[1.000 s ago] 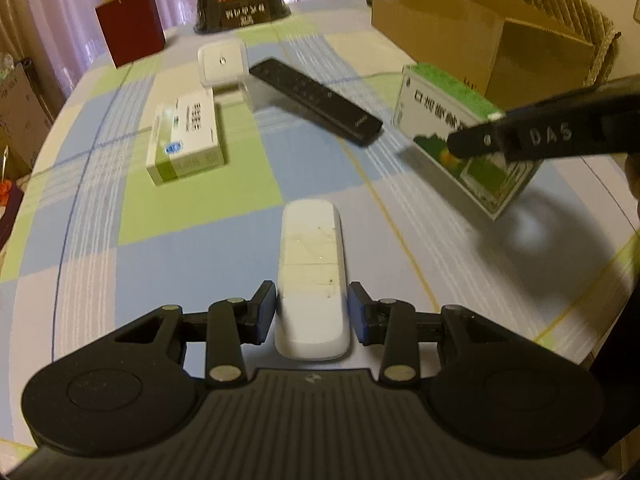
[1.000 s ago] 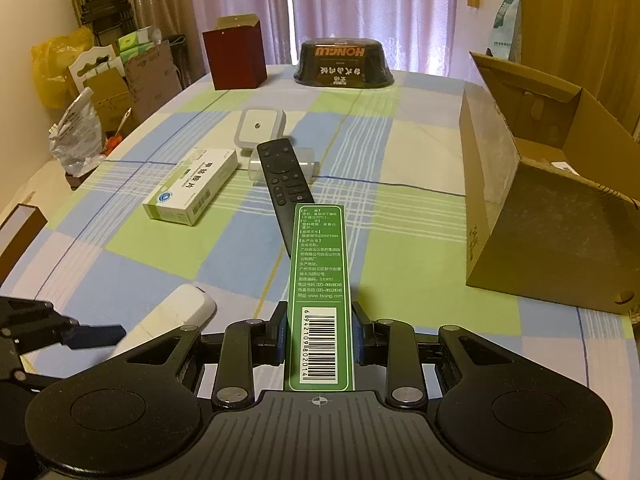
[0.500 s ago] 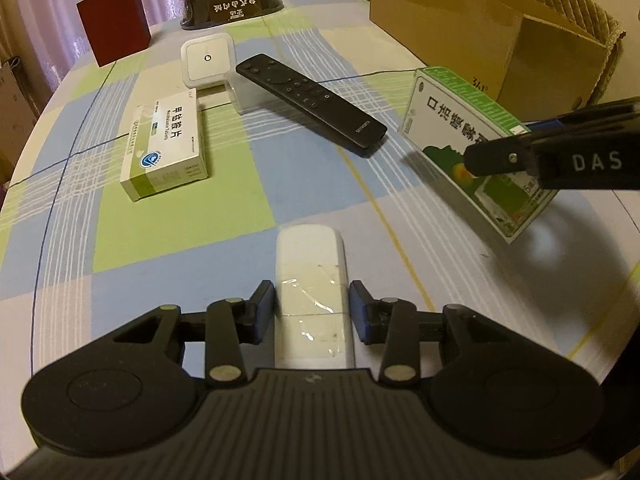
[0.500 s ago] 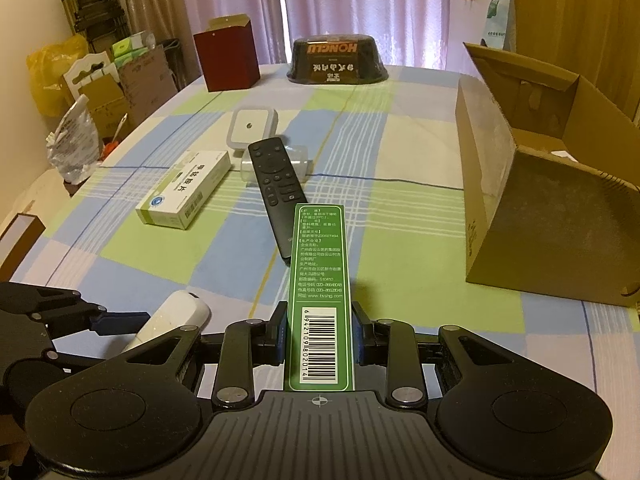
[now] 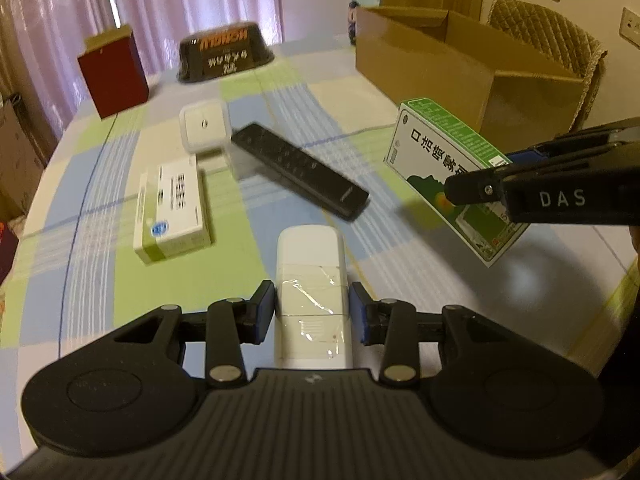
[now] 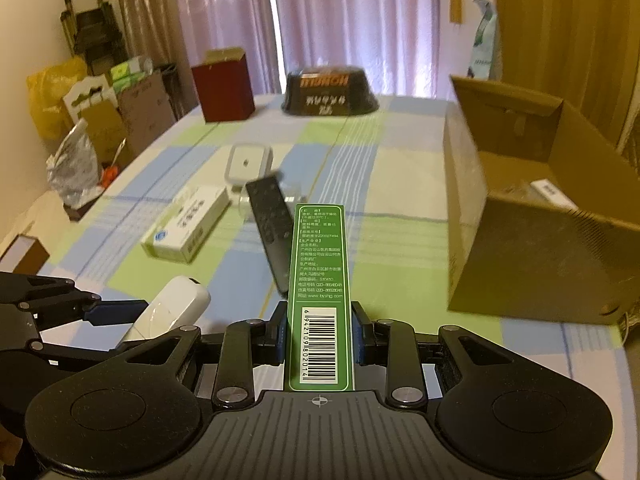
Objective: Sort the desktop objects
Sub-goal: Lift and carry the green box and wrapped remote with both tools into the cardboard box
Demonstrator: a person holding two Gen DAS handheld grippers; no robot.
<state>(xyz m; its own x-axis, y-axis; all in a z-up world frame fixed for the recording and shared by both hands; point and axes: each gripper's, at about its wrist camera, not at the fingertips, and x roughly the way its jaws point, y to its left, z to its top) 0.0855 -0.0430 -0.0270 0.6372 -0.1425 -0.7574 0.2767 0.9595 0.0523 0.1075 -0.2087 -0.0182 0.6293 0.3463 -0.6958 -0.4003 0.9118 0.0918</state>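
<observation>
Green box (image 6: 320, 264), light, stiff card, pinched near-end by right gripper (image 6: 319, 334); left gripper (image 5: 312, 312) pinches white remote (image 5: 310, 276).

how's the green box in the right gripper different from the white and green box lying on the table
The green box is held in the air, clamped in the right gripper; the white and green box lies flat on the tablecloth, untouched. The green box shows a dark green side with a barcode; the white and green box has a mostly white top with a pale green edge. Both are oblong cartons with printed text.
</observation>
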